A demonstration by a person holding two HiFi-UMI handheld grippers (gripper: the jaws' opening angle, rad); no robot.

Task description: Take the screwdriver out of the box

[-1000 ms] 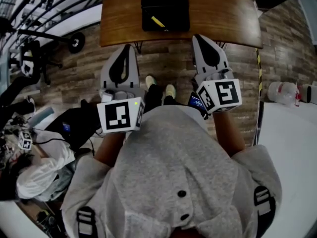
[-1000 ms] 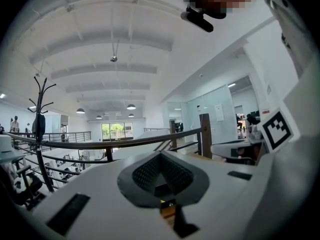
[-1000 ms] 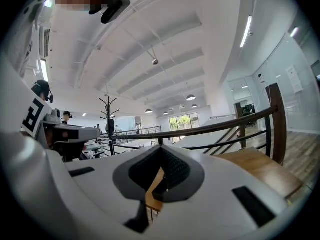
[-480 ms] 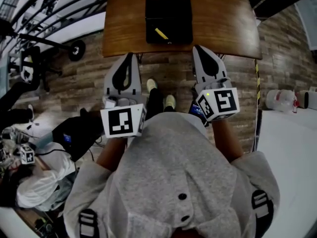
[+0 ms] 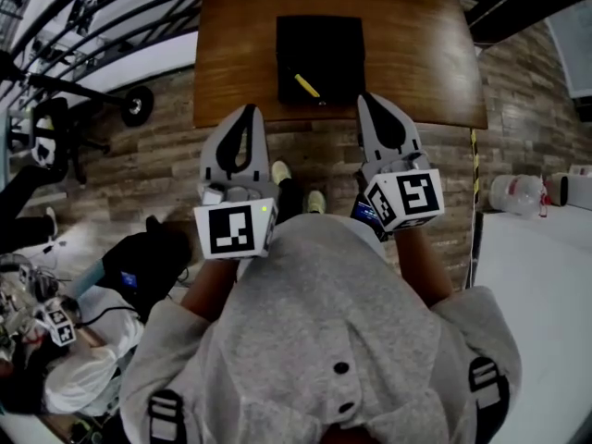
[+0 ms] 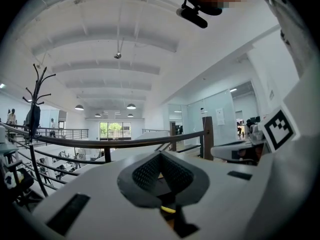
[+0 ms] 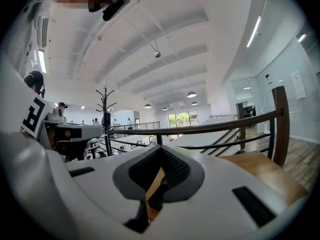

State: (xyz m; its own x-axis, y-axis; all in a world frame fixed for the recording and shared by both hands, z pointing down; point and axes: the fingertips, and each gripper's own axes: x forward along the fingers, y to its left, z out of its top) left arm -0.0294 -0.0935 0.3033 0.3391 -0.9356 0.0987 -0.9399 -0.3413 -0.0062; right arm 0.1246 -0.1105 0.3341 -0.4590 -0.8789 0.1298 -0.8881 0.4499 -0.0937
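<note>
**Both grippers clenched at the table's near edge, screwdriver lying in the box**

A brown wooden table (image 5: 231, 44) stands on a floor of grey-brown planks (image 5: 148, 155). A black box (image 5: 324, 44) sits open on the tabletop, about midway along the near edge and close to it. The yellow screwdriver (image 5: 307, 86) lies slantwise in the near part of the box, untouched.

The left gripper (image 5: 248, 112) has its jaws pressed together with nothing between them. Its tip is at the near edge of the tabletop, left of the box. The right gripper (image 5: 369, 100) is likewise clenched and empty. Its tip is over the near edge, just beside the box's near right corner. Both point roughly level toward the table.

The room is a bright, white-ceilinged hall with hanging lamps (image 6: 131, 106) and a far window (image 6: 113, 130). A dark railing (image 7: 210, 126) runs behind the table, with a coat stand (image 6: 35, 101) beside it. In the head view, a black bag (image 5: 148, 259) lies on the floor to the left. To the right are a white surface (image 5: 536, 294) and a clear plastic bottle (image 5: 516, 192). The person wears a grey hooded top (image 5: 324, 331).
</note>
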